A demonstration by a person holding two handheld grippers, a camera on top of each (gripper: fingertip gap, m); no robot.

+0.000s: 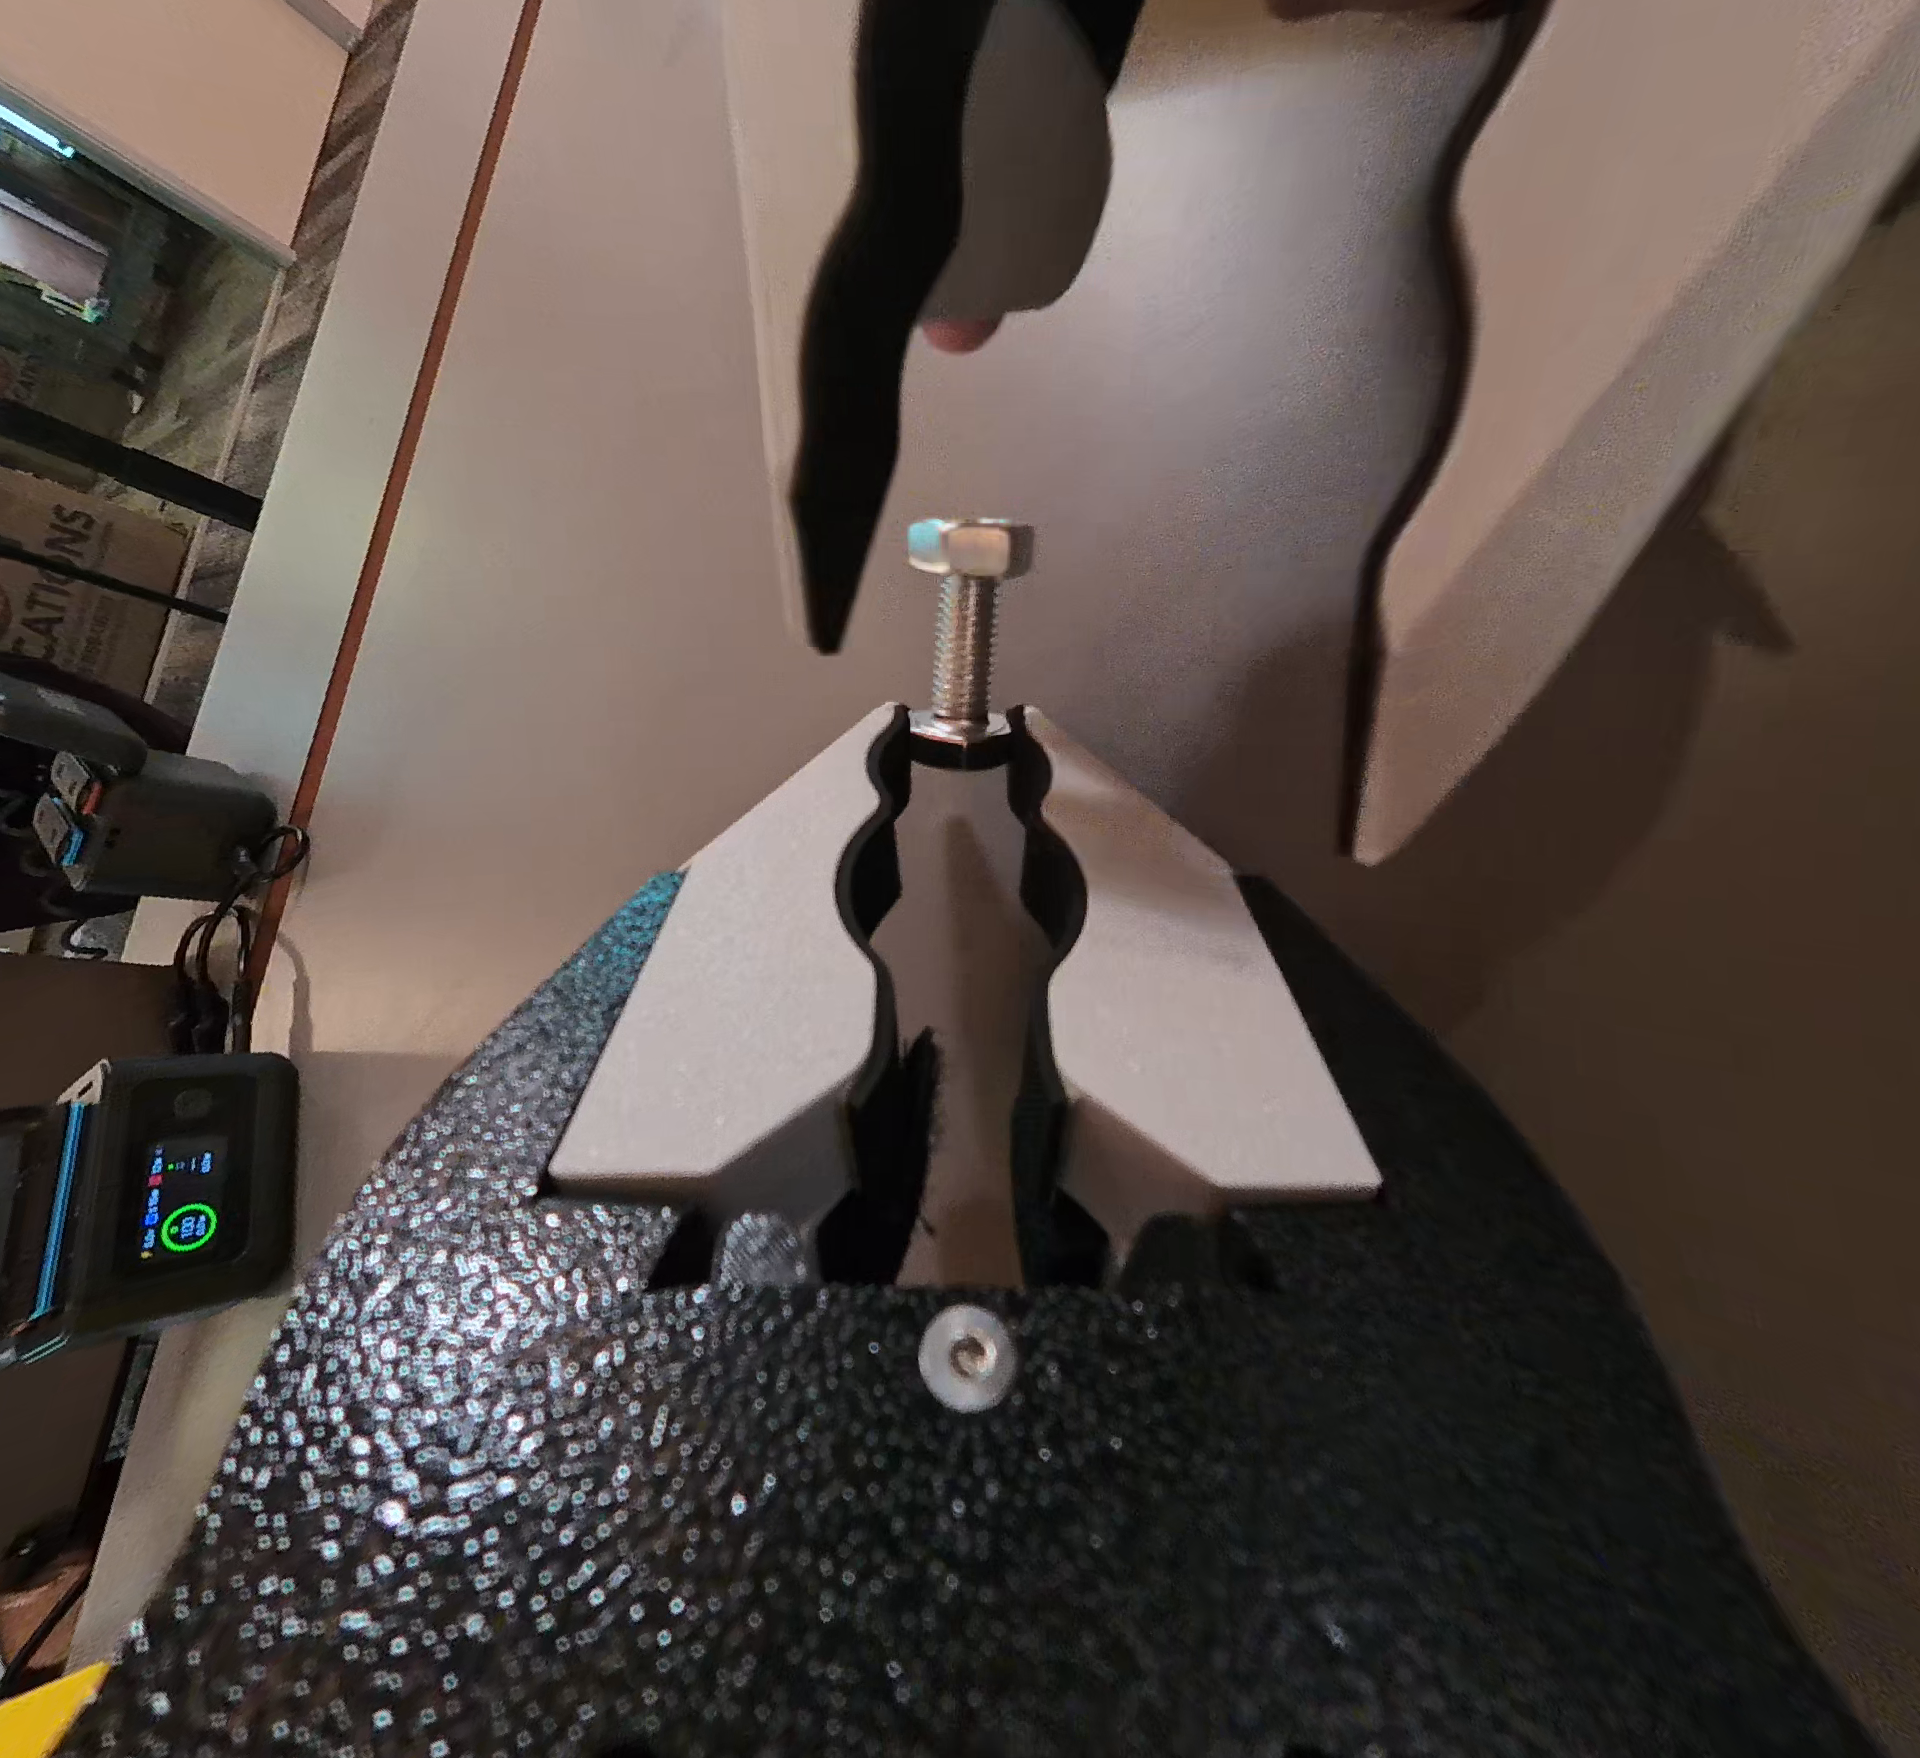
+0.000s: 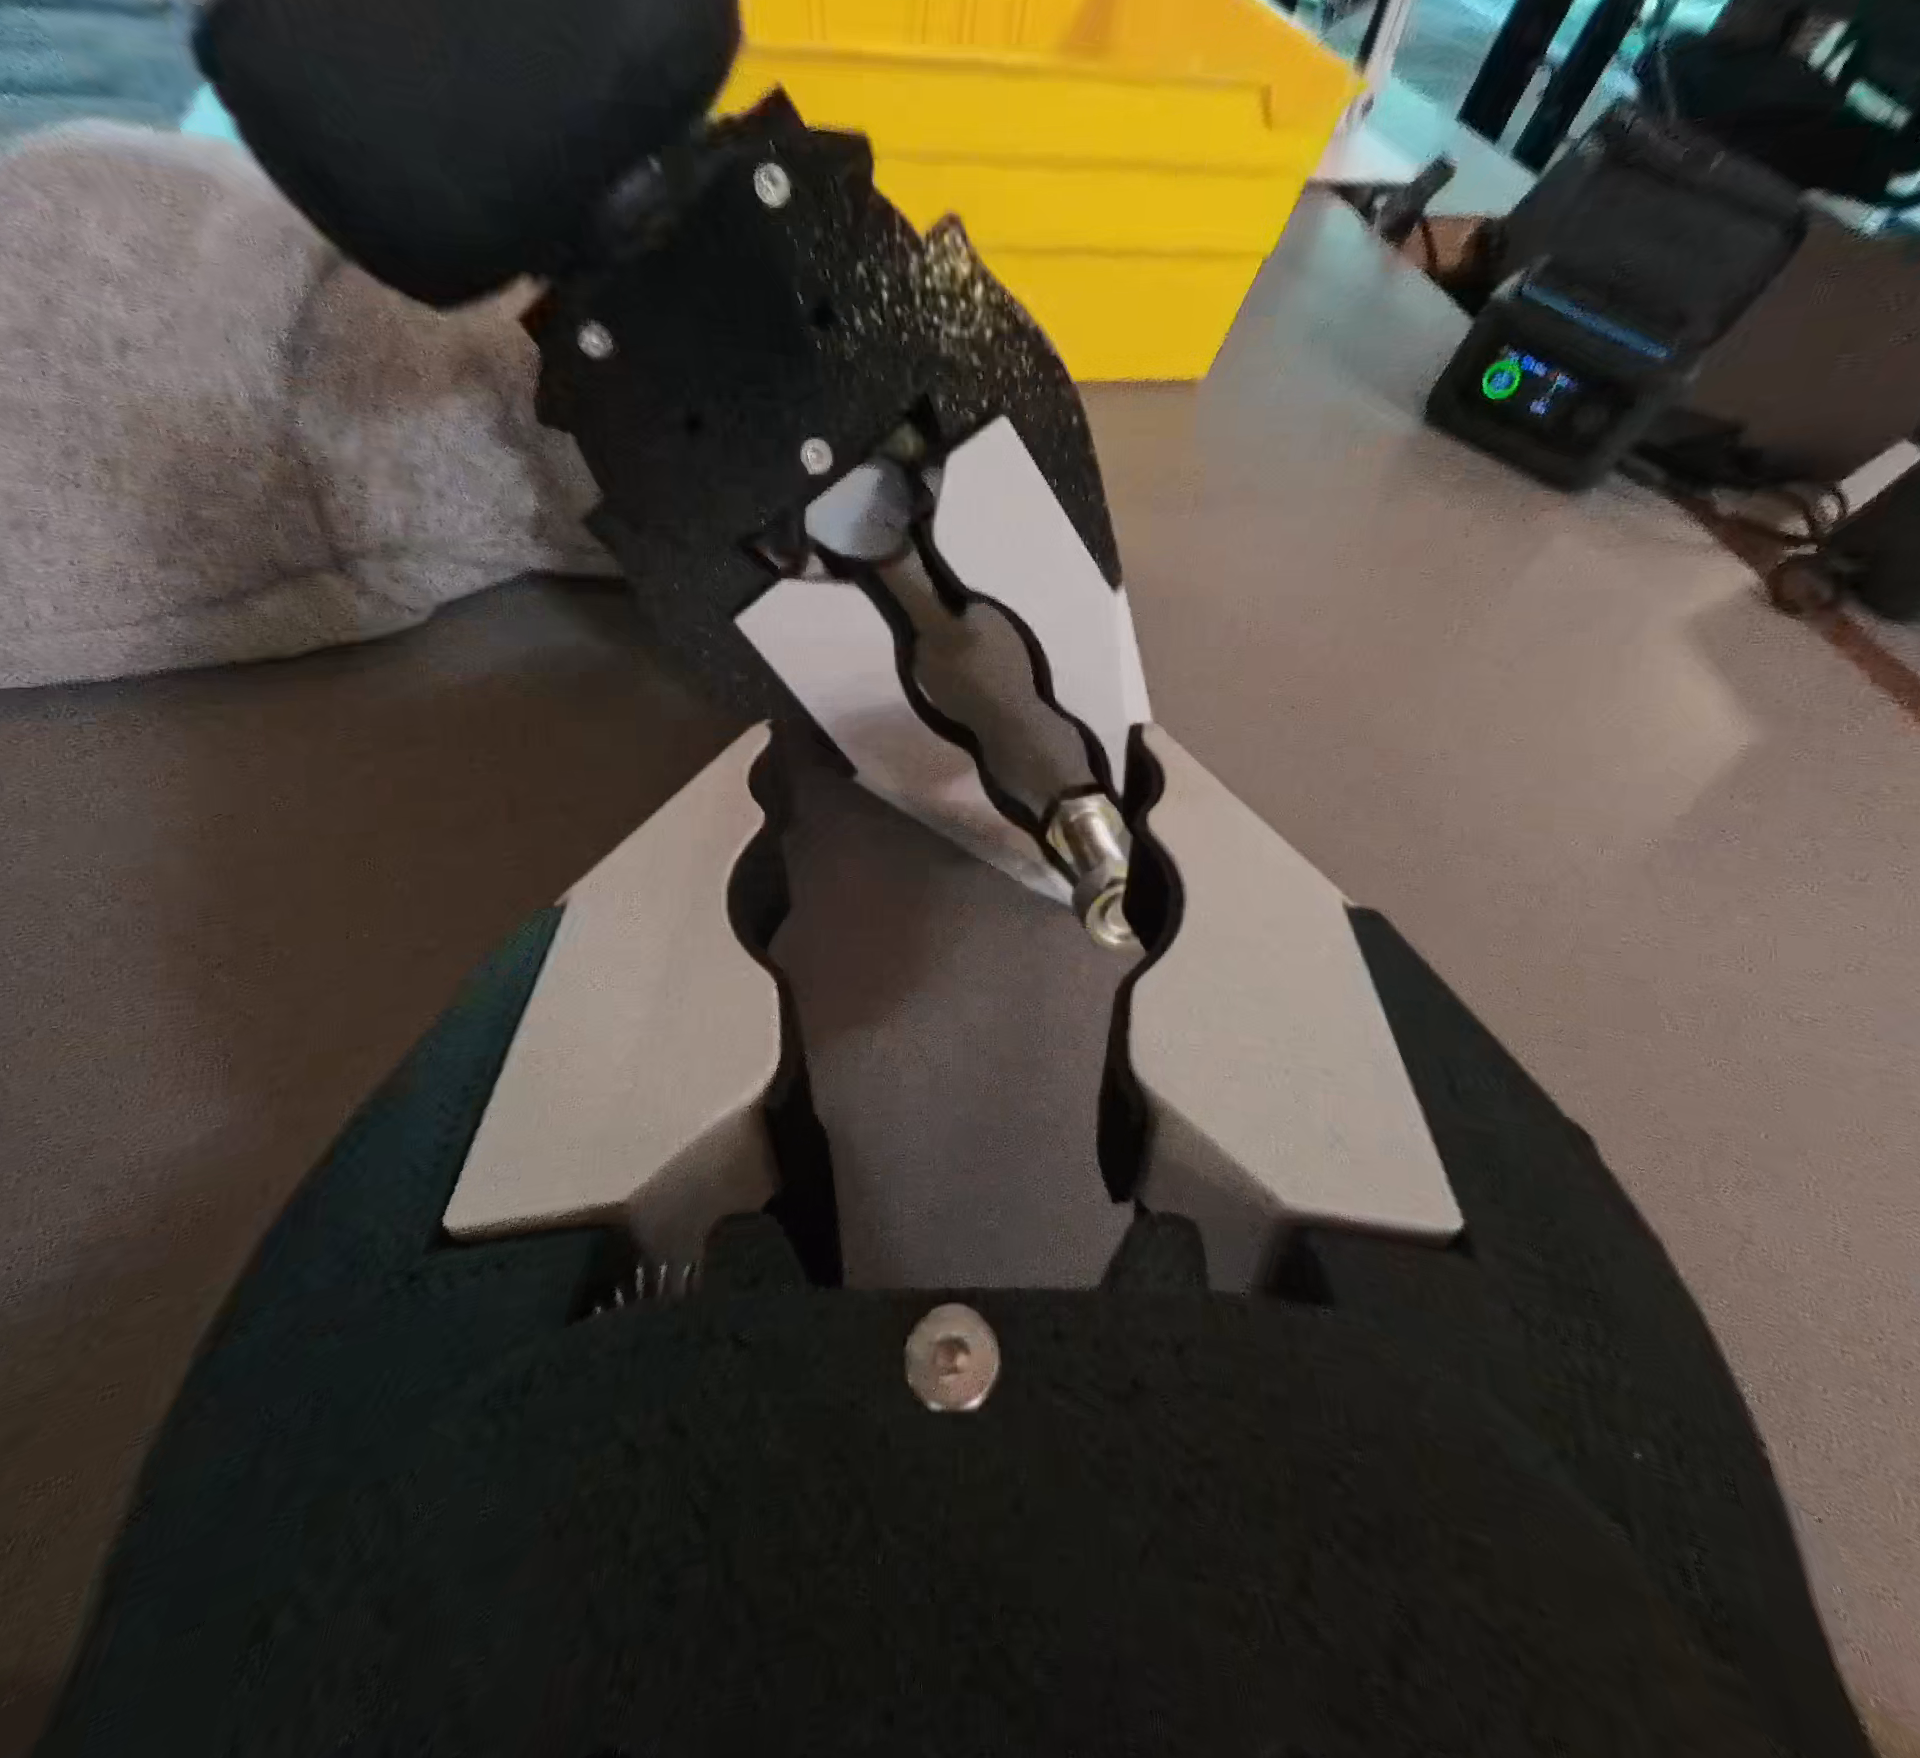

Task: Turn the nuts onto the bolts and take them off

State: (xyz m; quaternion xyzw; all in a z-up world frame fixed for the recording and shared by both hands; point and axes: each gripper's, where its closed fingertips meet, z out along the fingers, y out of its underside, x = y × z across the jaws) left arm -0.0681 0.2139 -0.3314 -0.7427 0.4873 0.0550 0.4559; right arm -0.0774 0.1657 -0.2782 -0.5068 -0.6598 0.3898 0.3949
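Note:
My left gripper (image 1: 961, 719) is shut on the near end of a silver bolt (image 1: 964, 638), at a thin hex piece. The threaded shaft points straight ahead and ends in a thicker hex piece (image 1: 971, 547); I cannot tell which is the nut. My right gripper (image 2: 956, 742) is open and empty. In the left wrist view its fingers (image 1: 831, 503) straddle the bolt's far end without touching it. In the right wrist view the left gripper (image 2: 1091, 820) comes in from the upper left, and the bolt's end (image 2: 1107, 913) sits close to my right-hand finger (image 2: 1226, 929).
Both grippers are above a grey-brown table (image 2: 1455, 773). A yellow bin (image 2: 1039, 98) stands at the back and a grey cloth (image 2: 208, 420) lies at the left. A black device with a lit screen (image 2: 1538, 389) and cables sits at the right, also in the left wrist view (image 1: 177, 1209). The left gripper's tips are roughly 6 cm from the right gripper's.

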